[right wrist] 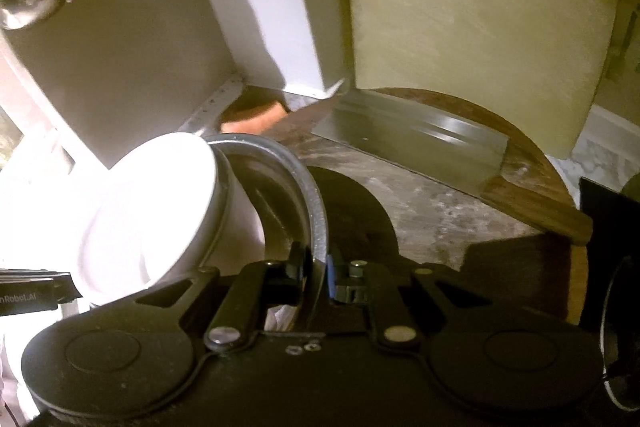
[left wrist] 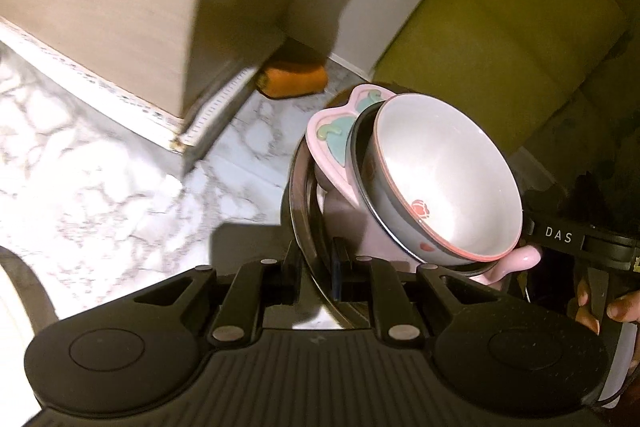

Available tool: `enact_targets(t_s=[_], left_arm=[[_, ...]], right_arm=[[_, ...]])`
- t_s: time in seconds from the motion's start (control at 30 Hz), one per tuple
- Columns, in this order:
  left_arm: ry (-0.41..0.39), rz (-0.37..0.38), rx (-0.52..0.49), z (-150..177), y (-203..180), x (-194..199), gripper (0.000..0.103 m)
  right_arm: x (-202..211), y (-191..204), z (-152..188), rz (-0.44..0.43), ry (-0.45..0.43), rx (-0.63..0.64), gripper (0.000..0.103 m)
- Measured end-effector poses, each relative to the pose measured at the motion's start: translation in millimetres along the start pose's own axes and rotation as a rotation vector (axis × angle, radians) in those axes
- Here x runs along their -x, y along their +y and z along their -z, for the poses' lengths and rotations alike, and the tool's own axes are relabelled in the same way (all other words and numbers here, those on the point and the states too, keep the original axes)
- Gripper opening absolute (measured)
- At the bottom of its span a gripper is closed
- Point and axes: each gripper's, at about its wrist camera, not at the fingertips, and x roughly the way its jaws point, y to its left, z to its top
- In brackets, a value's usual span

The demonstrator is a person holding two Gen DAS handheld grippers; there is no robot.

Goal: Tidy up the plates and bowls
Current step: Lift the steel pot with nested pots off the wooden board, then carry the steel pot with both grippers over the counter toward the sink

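Here, tilted steel plate (left wrist: 301, 195), pink dish (left wrist: 328, 143), white floral bowl (left wrist: 444, 175)

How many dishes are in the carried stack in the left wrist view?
3 visible: a metal plate at the bottom, clamped at its rim by the left gripper; a pink divided dish on it; a white bowl on top. More may be hidden between.

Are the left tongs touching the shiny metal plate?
Touching. The left wrist view shows the left tongs pinching the metal plate's rim.
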Motion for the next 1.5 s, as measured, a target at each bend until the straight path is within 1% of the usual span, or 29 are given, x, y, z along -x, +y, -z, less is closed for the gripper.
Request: enact_targets(t_s=[0.23, 0.33, 0.53, 0.83, 1.03, 1.2, 1.37, 1.5], left_arm=[[-0.041, -0.032, 0.039, 2, 28, 36, 0.013], [-0.049, -0.057, 0.052, 3, 42, 49, 0.013], [-0.076, -0.097, 0.084, 9, 74, 70, 0.013], [-0.095, -0.160, 0.120, 17, 118, 85, 0.013], [-0.091, -0.186, 0.139, 22, 140, 84, 0.013], [-0.096, -0.201, 0.150, 24, 151, 83, 0.013], [-0.112, -0.195, 0.166, 27, 159, 89, 0.013], [-0.117, -0.214, 0.165, 29, 160, 94, 0.013]], right_arm=[[7, 37, -3, -0.032, -0.019, 0.030, 0.012], [8, 55, -4, -0.054, -0.018, 0.041, 0.012], [2, 94, -4, -0.094, -0.017, 0.082, 0.011], [-18, 138, 4, -0.142, 0.000, 0.117, 0.011], [-34, 162, 11, -0.154, 0.014, 0.129, 0.011], [-44, 173, 15, -0.149, 0.020, 0.140, 0.011], [-46, 182, 18, -0.157, 0.025, 0.142, 0.011], [-45, 188, 19, -0.168, 0.024, 0.149, 0.011]])
